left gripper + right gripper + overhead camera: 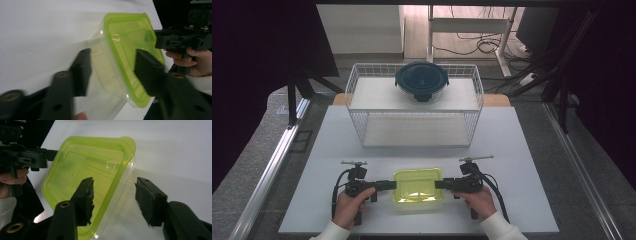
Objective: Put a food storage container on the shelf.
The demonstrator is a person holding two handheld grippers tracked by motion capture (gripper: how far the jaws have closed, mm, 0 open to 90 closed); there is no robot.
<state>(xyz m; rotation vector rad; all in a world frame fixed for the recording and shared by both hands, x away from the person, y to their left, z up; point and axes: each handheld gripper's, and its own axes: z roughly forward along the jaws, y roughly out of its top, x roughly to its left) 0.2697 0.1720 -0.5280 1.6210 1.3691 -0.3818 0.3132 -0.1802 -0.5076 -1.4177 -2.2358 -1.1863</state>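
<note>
Green-lidded box [417, 190] between both grippers

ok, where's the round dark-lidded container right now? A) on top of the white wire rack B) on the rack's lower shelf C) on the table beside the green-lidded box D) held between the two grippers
A: the round container sits on the top shelf of the wire rack, behind the green-lidded box.
</note>
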